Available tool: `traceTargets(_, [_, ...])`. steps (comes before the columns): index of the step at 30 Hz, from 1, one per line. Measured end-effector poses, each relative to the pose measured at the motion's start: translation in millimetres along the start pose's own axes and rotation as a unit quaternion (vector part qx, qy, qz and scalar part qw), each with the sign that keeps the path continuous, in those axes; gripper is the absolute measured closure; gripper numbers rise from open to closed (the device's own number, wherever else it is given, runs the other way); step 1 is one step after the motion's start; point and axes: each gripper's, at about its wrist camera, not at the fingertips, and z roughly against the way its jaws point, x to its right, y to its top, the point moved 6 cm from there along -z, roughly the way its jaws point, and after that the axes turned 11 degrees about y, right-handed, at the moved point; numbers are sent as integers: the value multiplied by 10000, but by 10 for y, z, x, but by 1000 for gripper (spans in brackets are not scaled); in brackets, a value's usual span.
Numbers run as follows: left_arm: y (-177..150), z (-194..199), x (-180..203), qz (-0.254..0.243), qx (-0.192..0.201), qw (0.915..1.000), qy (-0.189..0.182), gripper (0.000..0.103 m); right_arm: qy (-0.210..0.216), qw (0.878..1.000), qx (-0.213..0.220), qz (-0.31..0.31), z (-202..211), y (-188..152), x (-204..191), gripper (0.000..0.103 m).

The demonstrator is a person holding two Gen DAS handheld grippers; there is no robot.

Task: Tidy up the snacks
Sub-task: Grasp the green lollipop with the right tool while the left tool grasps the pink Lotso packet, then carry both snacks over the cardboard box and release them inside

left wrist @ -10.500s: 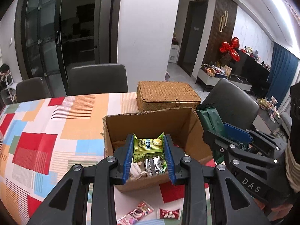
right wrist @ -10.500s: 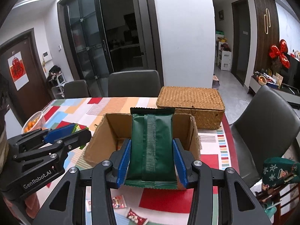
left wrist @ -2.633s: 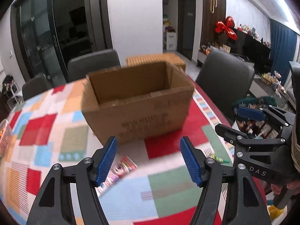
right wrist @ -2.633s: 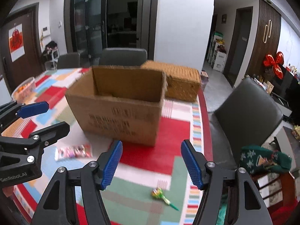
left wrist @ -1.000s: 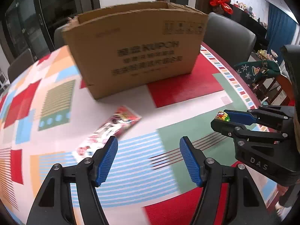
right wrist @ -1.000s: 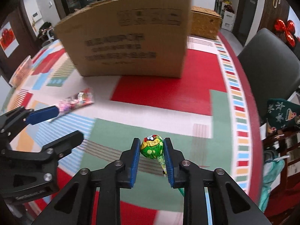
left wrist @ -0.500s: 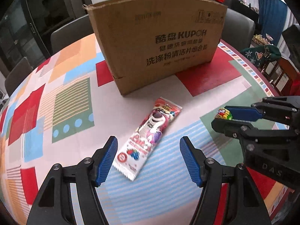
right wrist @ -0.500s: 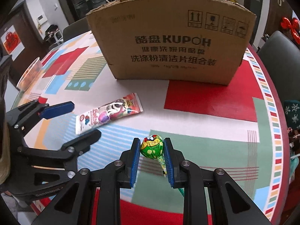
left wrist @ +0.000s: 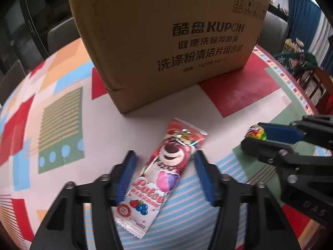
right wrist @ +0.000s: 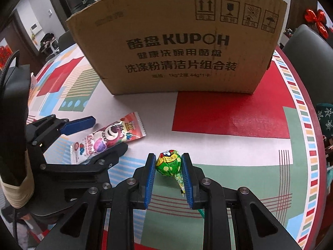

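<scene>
A pink bear-print candy packet lies flat on the patterned tablecloth in front of the cardboard box. My left gripper is open, low over the table, with one blue pad on each side of the packet and apart from it. The packet also shows in the right wrist view, between the left gripper's fingers. My right gripper is shut on a green-wrapped lollipop, whose stick runs back under the fingers. The box stands just behind both.
The round table's edge curves along the right. Dark chairs stand behind the box and at the right. A green patterned cloth lies on a chair off the table's right side.
My left gripper has moved forward and down so its open pads now straddle the candy packet, and the jaws have narrowed. My right gripper keeps its hold on the lollipop.
</scene>
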Motion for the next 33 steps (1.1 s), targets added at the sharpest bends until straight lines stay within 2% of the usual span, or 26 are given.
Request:
traceTargets(1, [4,1,10,50,-11,10000,-62,63,10,10000,-1,-25,-1,1,14,77])
traceTargets(3, [12,14,36,73,-12,9999,-121,71,44,10000,3,-62,-17,1,21,77])
traceTargets(6, [-3,38,79,87,-29,9999,-102,75,83,9999,31,-85,-11,-4,27,77])
traceTargets(10, [-58,108,119,166,-97,9998,-87,75,80,9999,82,-72,80,-26,61,77])
traceTargets(24, [-274,786,84,937,341,9950,-94,75,47,9986,480,208,519,-171,-58,77])
traceTargets(33, [-295,1343,38,1103,766,9907,220,75,172,9959,854,259,922,-242,-179,77])
